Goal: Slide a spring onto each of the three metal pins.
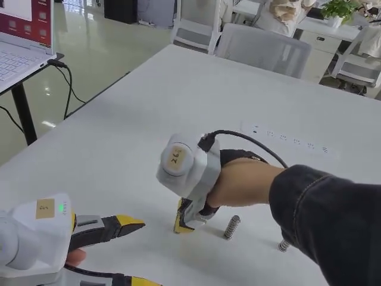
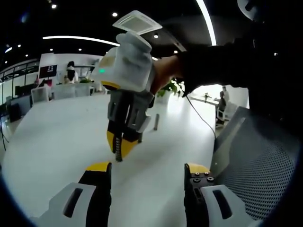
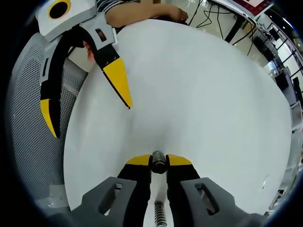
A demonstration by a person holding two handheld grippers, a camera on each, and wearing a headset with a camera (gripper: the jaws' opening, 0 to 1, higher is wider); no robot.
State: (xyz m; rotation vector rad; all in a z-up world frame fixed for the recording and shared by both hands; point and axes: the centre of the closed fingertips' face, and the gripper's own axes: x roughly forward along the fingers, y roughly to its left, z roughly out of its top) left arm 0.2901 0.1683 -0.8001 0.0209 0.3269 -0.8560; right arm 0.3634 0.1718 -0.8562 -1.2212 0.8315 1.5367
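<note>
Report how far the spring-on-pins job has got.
Looks done: one coiled metal spring stands upright on the white table, seemingly seated; a second is half hidden by the dark sleeve. In hand: the right gripper is shut on a third spring. To do: seating it; the open left gripper idles.

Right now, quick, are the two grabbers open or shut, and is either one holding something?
Left gripper: open, holding nothing.
Right gripper: shut on a spring.
</note>
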